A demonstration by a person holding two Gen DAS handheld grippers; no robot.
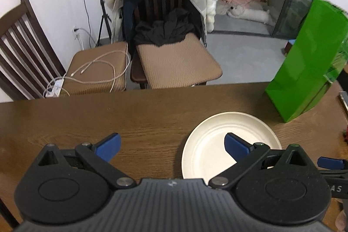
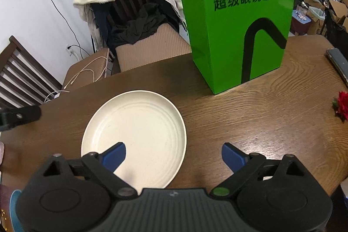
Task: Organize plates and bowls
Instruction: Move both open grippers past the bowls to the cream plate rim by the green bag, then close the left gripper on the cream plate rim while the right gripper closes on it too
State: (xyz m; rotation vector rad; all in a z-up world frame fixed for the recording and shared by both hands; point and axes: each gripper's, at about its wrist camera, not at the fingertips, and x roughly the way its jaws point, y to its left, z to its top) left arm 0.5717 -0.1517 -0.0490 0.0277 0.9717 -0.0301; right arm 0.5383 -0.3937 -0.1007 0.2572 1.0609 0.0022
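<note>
A cream round plate [image 1: 219,140] lies flat on the brown wooden table [image 1: 130,114]; it also shows in the right wrist view [image 2: 139,129]. My left gripper [image 1: 173,146] is open and empty, above the table, with its right finger over the plate's near part. My right gripper [image 2: 174,156] is open and empty, with its left finger over the plate's near edge. A tip of the right gripper shows at the right edge of the left wrist view [image 1: 330,163]. No bowl is in view.
A tall green paper bag [image 2: 237,21] stands on the table behind the plate, also in the left wrist view [image 1: 308,62]. A red flower [image 2: 341,104] and a dark flat object [image 2: 339,63] lie at the right. Two chairs [image 1: 174,58] stand beyond the far table edge.
</note>
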